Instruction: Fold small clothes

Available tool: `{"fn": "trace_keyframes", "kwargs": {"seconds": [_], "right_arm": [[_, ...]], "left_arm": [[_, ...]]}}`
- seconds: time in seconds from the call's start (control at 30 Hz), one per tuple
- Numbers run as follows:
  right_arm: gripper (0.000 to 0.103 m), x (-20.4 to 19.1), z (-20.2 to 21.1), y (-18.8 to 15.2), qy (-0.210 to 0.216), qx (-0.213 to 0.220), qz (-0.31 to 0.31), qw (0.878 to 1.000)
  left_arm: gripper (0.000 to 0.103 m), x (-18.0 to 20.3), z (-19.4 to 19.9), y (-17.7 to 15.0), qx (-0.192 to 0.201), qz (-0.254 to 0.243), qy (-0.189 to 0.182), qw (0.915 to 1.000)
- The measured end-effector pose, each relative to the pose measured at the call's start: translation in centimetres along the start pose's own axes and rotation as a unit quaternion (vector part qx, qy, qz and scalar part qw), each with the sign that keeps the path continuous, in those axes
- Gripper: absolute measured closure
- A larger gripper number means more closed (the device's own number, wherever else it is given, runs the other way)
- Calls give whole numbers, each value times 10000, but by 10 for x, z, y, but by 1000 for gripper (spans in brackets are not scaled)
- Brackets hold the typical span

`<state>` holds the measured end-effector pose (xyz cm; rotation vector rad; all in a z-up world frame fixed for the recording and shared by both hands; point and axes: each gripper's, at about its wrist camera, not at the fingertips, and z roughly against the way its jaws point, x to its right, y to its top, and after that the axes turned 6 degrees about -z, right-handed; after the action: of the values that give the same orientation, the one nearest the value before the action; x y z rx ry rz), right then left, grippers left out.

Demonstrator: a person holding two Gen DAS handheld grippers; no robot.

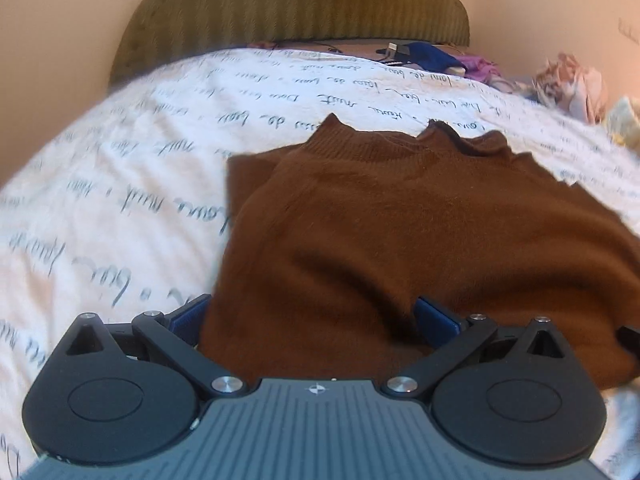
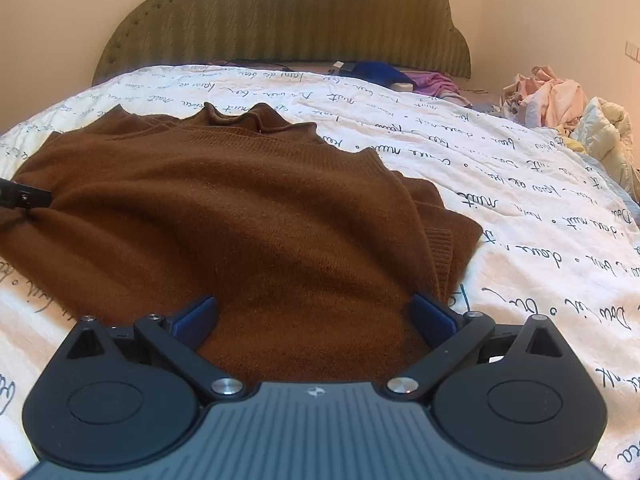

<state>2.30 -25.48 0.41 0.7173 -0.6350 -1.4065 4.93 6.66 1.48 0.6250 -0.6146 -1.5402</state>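
Observation:
A brown knit sweater (image 1: 400, 232) lies on the white bedspread with handwriting print (image 1: 120, 184), collar pointing to the headboard. It also shows in the right wrist view (image 2: 240, 220). My left gripper (image 1: 316, 316) is open, its blue fingers wide apart, with the sweater's near left hem lying between them. My right gripper (image 2: 316, 316) is open too, its blue fingers on either side of the near right hem. The left gripper's finger shows at the left edge of the right wrist view (image 2: 24, 198), by the sweater's edge. The sweater's sleeves look folded in at the sides.
A green padded headboard (image 2: 280, 20) stands at the back. A blue garment (image 2: 376, 72) and a purple one (image 2: 434, 82) lie near the headboard. A pile of light clothes (image 2: 560, 108) sits at the right side of the bed.

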Motion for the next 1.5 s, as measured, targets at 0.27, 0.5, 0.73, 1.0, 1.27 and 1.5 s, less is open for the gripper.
{"fn": "trace_keyframes", "kwargs": {"seconds": [0.27, 0.5, 0.73, 1.0, 1.27, 1.5], "right_arm": [[0, -8, 39, 14, 443, 518, -394, 9969], [0, -43, 37, 27, 936, 474, -106, 9944], [0, -41, 40, 12, 1027, 408, -296, 9934], [0, -35, 44, 11, 1137, 486, -434, 9914], [0, -30, 53, 7, 1129, 592, -376, 9911], [0, 35, 73, -7, 552, 533, -1243, 9893]], "left_arm": [[0, -35, 38, -26, -132, 1537, -1283, 9797], [0, -35, 28, -27, -182, 1678, -1234, 9779], [0, -72, 19, -35, -165, 2993, -1956, 9337], [1, -93, 4, -24, -533, 3700, -2341, 8975], [86, -101, -8, -42, -959, 3983, -2415, 8797], [81, -114, -19, -54, -979, 4170, -2631, 8645]]}}
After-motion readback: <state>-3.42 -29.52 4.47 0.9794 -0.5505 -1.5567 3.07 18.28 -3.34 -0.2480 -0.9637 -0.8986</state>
